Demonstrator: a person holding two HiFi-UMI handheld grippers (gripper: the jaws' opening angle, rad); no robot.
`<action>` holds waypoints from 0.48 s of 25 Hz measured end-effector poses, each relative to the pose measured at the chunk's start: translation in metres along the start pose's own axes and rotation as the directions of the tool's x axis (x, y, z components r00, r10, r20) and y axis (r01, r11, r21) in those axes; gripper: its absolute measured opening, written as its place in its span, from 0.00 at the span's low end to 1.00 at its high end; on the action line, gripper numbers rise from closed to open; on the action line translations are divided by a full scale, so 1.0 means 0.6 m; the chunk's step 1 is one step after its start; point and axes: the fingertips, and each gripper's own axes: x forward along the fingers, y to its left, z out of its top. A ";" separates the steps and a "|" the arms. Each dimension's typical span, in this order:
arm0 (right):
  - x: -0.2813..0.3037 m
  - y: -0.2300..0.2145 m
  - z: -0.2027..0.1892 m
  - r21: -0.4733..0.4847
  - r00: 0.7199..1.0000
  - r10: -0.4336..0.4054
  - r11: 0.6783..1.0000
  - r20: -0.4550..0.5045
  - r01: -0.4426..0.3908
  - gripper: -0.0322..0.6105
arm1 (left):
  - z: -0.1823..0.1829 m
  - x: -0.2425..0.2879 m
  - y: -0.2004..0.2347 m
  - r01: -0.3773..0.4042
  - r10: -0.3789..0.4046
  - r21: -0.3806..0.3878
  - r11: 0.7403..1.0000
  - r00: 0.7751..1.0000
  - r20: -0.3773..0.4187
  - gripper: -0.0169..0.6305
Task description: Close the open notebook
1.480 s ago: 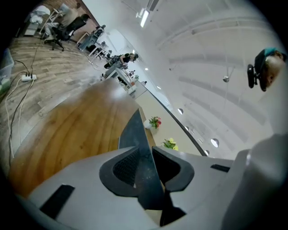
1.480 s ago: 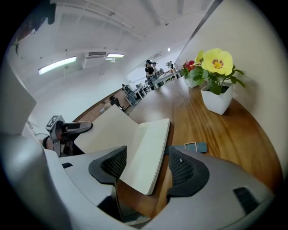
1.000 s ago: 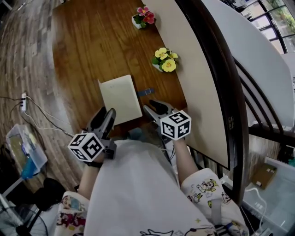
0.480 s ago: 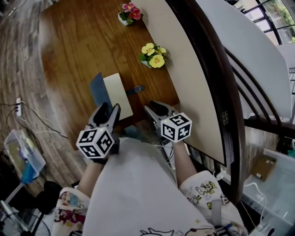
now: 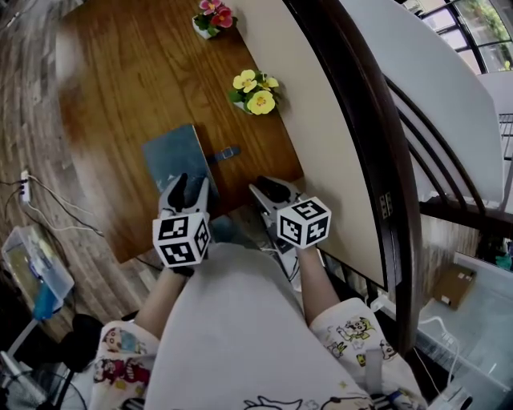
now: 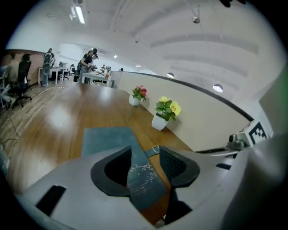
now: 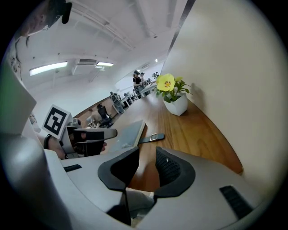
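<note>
The notebook (image 5: 171, 157) lies closed on the wooden table (image 5: 120, 88), its blue-grey cover up and its strap (image 5: 227, 152) sticking out to the right. My left gripper (image 5: 186, 186) hovers over the notebook's near edge. In the left gripper view the cover (image 6: 108, 137) shows between the jaws of the left gripper (image 6: 146, 164), which are closing without pressing on it. My right gripper (image 5: 267, 189) sits to the right of the notebook near the table's front edge. In the right gripper view the right gripper (image 7: 147, 166) is open over bare wood, and the notebook (image 7: 128, 134) lies ahead on the left.
A pot of yellow flowers (image 5: 255, 92) and one of pink flowers (image 5: 210, 16) stand along a beige partition (image 5: 321, 120) on the table's right side. Cables and a plastic box (image 5: 28, 264) lie on the floor to the left.
The notebook went from open with cream pages showing, through a half-raised cover, to closed. My left gripper rolled and moved right over its near edge. The right gripper shifted slightly.
</note>
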 end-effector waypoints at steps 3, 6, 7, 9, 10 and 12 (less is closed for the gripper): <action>0.001 -0.004 -0.001 0.002 1.000 -0.002 1.000 -0.004 0.002 0.22 | -0.014 0.017 0.000 -0.005 0.006 0.027 1.000 1.000 -0.023 0.29; 0.002 -0.008 0.001 0.005 1.000 -0.001 1.000 -0.005 0.001 0.22 | -0.018 0.023 -0.002 -0.001 0.002 0.039 0.999 1.000 -0.030 0.29; 0.003 -0.008 0.002 0.005 1.000 0.000 1.000 -0.005 0.000 0.22 | -0.018 0.023 -0.002 -0.001 0.002 0.039 0.999 1.000 -0.029 0.29; 0.005 -0.007 0.005 -0.002 1.000 0.005 1.000 -0.006 -0.005 0.22 | -0.015 0.022 -0.001 -0.003 0.003 0.035 0.999 1.000 -0.023 0.29; 0.006 -0.005 0.008 -0.008 1.000 0.008 1.000 -0.006 -0.008 0.22 | -0.013 0.020 0.000 -0.005 0.005 0.034 0.999 1.000 -0.017 0.29; 0.007 0.002 0.014 -0.022 1.000 0.015 1.000 -0.003 -0.015 0.22 | -0.004 0.011 0.005 -0.011 0.011 0.034 0.999 1.000 -0.001 0.29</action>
